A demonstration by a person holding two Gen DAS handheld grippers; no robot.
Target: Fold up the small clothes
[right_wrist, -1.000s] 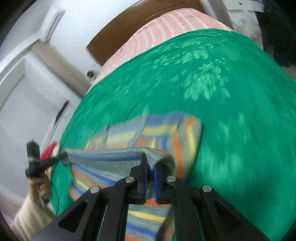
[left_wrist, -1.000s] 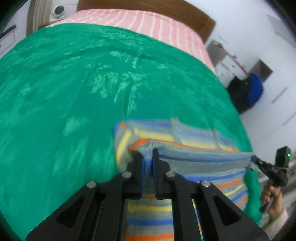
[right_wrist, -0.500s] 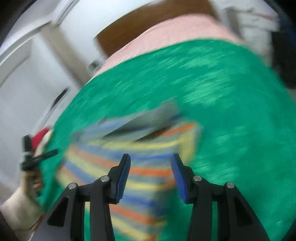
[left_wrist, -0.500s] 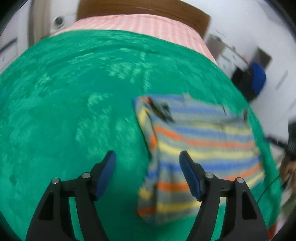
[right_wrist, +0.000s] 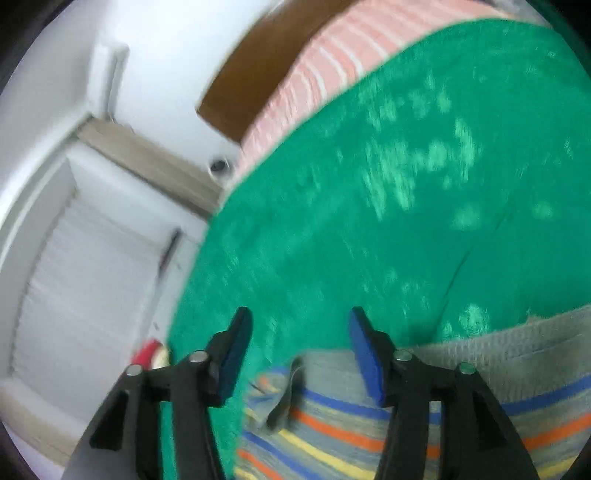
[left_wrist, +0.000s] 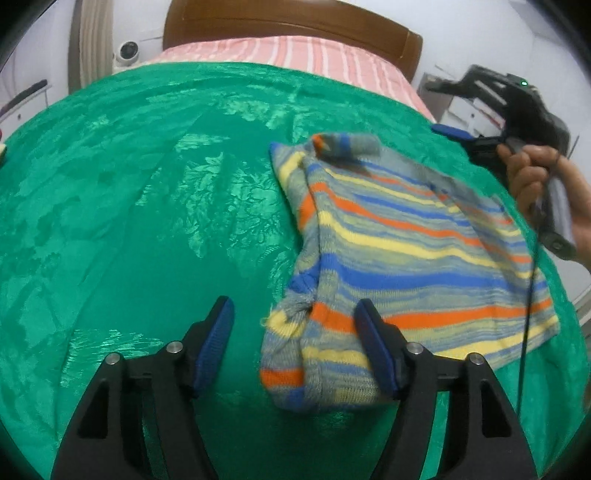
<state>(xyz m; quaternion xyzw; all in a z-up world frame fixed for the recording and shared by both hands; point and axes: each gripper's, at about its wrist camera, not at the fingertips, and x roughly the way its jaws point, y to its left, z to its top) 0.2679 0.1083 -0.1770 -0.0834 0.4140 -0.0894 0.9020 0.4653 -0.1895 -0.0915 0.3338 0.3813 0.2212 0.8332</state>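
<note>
A small knit garment point(left_wrist: 406, 251) with blue, orange and yellow stripes lies folded on the green bedspread point(left_wrist: 166, 221). My left gripper point(left_wrist: 295, 332) hovers open over its near left corner; the cloth shows between the pads but neither pad touches it. In the left wrist view, a hand point(left_wrist: 535, 184) holds my right gripper point(left_wrist: 441, 110) beyond the garment's far right corner. The blurred right wrist view has my right gripper point(right_wrist: 300, 347) with jaws opening and nothing pressed between them. The garment's grey edge point(right_wrist: 369, 443) lies just below its fingers.
A pink striped sheet point(left_wrist: 295, 55) and a brown wooden headboard point(left_wrist: 288, 22) close the far end of the bed. A white dome camera point(left_wrist: 127, 50) sits at the back left. White furniture point(left_wrist: 465, 110) stands right of the bed. A black cable point(left_wrist: 528, 295) crosses the garment's right edge.
Both grippers were shut on the garment's lifted edge; both have let go and opened. The garment dropped flat into a fold. The right gripper swung quickly aside; the left drew back.
</note>
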